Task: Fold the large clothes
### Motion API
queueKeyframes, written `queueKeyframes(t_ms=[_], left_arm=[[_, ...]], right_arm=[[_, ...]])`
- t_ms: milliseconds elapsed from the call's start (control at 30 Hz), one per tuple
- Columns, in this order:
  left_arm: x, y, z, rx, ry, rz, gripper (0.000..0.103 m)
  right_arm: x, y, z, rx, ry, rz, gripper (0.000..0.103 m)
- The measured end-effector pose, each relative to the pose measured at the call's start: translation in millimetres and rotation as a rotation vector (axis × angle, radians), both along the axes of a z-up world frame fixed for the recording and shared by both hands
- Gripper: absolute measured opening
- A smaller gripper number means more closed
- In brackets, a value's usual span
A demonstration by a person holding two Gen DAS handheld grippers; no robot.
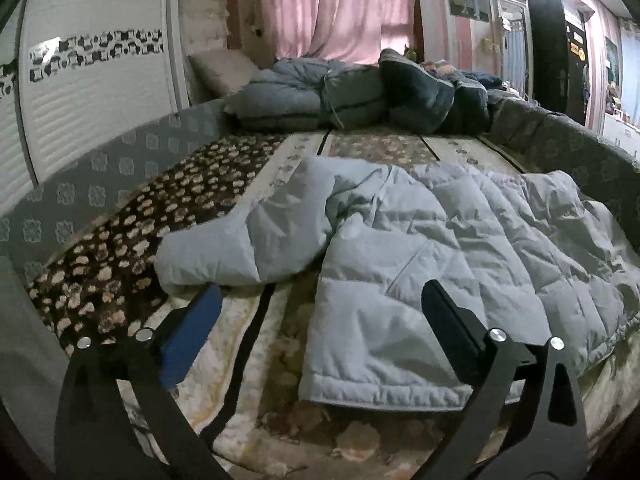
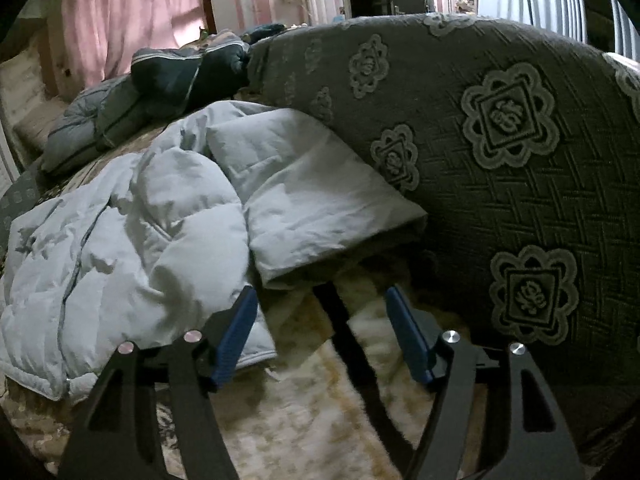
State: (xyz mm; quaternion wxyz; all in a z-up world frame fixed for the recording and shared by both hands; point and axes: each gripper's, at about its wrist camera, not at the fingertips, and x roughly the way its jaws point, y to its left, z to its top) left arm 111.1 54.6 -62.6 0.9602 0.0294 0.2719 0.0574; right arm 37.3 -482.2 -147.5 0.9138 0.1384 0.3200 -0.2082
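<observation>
A pale grey-blue quilted puffer jacket (image 1: 420, 248) lies spread on a bed with a floral blanket (image 1: 120, 248). Its left sleeve (image 1: 224, 248) stretches out to the left. My left gripper (image 1: 320, 292) is open and empty, just short of the jacket's hem and the sleeve cuff. In the right wrist view the jacket (image 2: 132, 240) lies at the left and its right sleeve (image 2: 320, 204) rests against the padded bed side. My right gripper (image 2: 322, 296) is open and empty, just below that sleeve's cuff.
Dark blue and grey jackets (image 1: 360, 92) are piled at the far end of the bed. A grey patterned padded bed side (image 2: 520, 160) rises close on the right. A white wardrobe (image 1: 92, 92) stands left, pink curtains (image 1: 336, 8) behind.
</observation>
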Motion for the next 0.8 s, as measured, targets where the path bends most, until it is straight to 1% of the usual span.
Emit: queueKeyframes(t_ms=[33, 133, 200, 267, 367, 467, 600, 800], left_arm=[[0, -3, 2, -0.001, -0.007, 0.002, 0.100], [0, -13, 6, -0.008, -0.017, 0.030, 0.100], [0, -19, 5, -0.015, -0.013, 0.048, 0.100], [1, -27, 1, -0.017, 0.002, 0.069, 0.100], [2, -40, -8, -0.008, 0.035, 0.084, 0.100], [5, -55, -13, 0.000, 0.058, 0.093, 0.100], [6, -76, -5, 0.019, 0.034, 0.078, 0.100], [1, -93, 2, 0.045, 0.004, 0.053, 0.100]], right_arm=[[1, -1, -1, 0.001, 0.000, 0.004, 0.074], [4, 0, -3, -0.008, 0.003, 0.037, 0.076], [4, 1, -2, -0.022, -0.007, 0.046, 0.079], [2, 0, -2, -0.005, -0.030, 0.051, 0.085], [1, -1, -4, 0.016, -0.043, 0.058, 0.086], [0, 2, -2, -0.015, -0.052, 0.060, 0.086], [2, 1, 0, -0.020, -0.063, 0.054, 0.086], [1, -2, 4, -0.015, -0.084, 0.052, 0.086]])
